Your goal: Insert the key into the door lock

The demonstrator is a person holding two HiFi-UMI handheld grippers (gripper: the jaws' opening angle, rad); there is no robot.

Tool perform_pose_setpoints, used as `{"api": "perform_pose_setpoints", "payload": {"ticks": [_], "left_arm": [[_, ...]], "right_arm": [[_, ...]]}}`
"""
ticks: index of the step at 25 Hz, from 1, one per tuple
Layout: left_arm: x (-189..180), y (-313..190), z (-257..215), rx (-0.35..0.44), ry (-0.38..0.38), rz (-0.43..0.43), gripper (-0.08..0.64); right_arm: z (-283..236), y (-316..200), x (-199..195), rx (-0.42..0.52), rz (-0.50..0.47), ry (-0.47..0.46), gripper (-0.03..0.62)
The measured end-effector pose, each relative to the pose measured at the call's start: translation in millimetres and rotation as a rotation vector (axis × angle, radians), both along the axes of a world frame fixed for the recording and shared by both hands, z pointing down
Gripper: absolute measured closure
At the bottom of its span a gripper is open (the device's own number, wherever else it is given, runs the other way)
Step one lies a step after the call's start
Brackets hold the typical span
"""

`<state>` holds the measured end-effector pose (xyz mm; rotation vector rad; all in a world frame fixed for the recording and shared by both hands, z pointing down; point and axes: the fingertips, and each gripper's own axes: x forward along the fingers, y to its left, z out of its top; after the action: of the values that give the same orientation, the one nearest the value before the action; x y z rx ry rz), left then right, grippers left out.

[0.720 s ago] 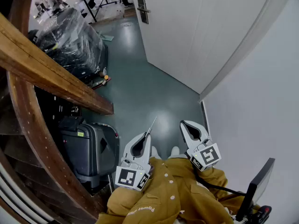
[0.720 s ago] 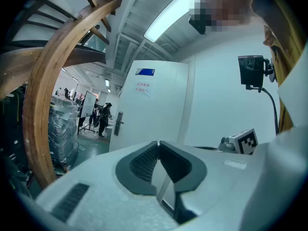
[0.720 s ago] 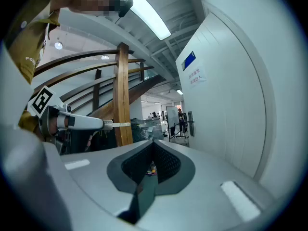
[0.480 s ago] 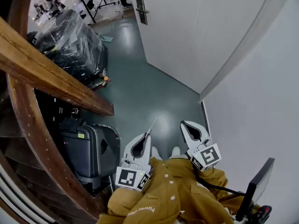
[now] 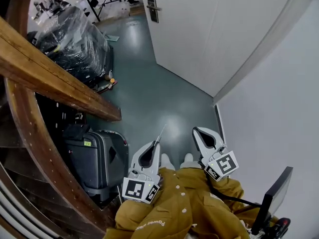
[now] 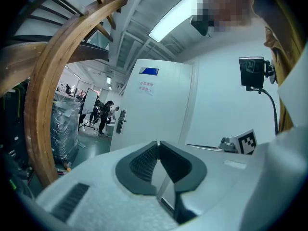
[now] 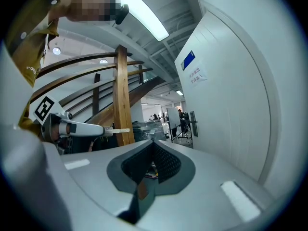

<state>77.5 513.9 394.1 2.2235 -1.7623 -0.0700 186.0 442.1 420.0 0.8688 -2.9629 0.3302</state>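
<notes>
White door (image 5: 199,29): flat painted panel filling the upper middle of the head view, with its lock edge at top centre.
Pale grey wall (image 5: 279,108): plain surface down the whole right side, meeting the door at a slanting corner.
Grey-green floor (image 5: 149,93): glossy, running from top centre down to the lower middle.
Brown wooden stair beam (image 5: 55,81): thick timber crossing the left side, with a curved timber sweeping below it.
Black plastic-wrapped stack (image 5: 75,41): dark goods under clear film, upper left, standing on the floor.
Black hard-shell suitcase (image 5: 92,163): lower left, upright under the beam.
Mustard-yellow jacket (image 5: 184,208): bottom centre, sleeves running up behind both tools.
Left hand-held gripper (image 5: 157,144): white, lower centre, clenched on the key at its very tips.
Right hand-held gripper (image 5: 195,130): white, just right of the left one and apart from it; jaws pressed together with nothing between them.
Dark metal door lock (image 5: 152,6): narrow plate with a lever handle at top centre, well apart from both tools.
Thin silvery key (image 5: 162,133): sticks out of the left tool's tips, pointing up the frame over the floor, well apart from the lock.
</notes>
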Motion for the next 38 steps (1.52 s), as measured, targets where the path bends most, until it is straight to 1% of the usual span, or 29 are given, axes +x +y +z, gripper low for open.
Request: {"api": "perform_pose_setpoints", "payload": {"ticks": [7, 12, 15, 18, 21, 25, 29, 33, 38], "left_arm": [[-45.4, -4.6, 13.3, -0.009, 0.016, -0.011, 0.535], [-68.1, -28.7, 17.8, -0.027, 0.028, 0.0, 0.535], [-78.1, -53.5, 19.8, -0.037, 0.031, 0.002, 0.535], [-87.4, -92.9, 27.3, -0.046, 0.037, -0.004, 0.535], [-97.7, -143.4, 32.4, -0.056, 0.033, -0.021, 0.535], [-101.1, -224.7, 24.5, -0.06, 0.018, -0.047, 0.535], [-104.8, -293.2, 11.7, -0.048, 0.005, -0.088, 0.535], [-112.7, -340.7, 8.4, -0.047, 0.002, -0.134, 0.535], [-116.7, -381.3, 0.7, -0.054, 0.01, -0.153, 0.535]], "right_arm": [[9.7, -14.7, -24.7, 0.002, 0.05, 0.012, 0.586], [13.3, -36.9, -35.3, -0.019, 0.086, 0.023, 0.586], [16.5, -62.3, -41.6, -0.028, 0.096, 0.024, 0.586], [24.0, -106.0, -46.2, -0.03, 0.106, 0.024, 0.586], [30.9, -160.7, -53.9, -0.025, 0.1, 0.029, 0.586], [24.5, -245.0, -58.7, 0.013, 0.06, 0.05, 0.586], [11.6, -314.2, -66.3, 0.03, 0.017, 0.028, 0.586], [4.1, -364.0, -80.5, 0.051, -0.034, 0.015, 0.586], [-7.0, -406.7, -93.1, 0.053, -0.061, -0.007, 0.586]]}}
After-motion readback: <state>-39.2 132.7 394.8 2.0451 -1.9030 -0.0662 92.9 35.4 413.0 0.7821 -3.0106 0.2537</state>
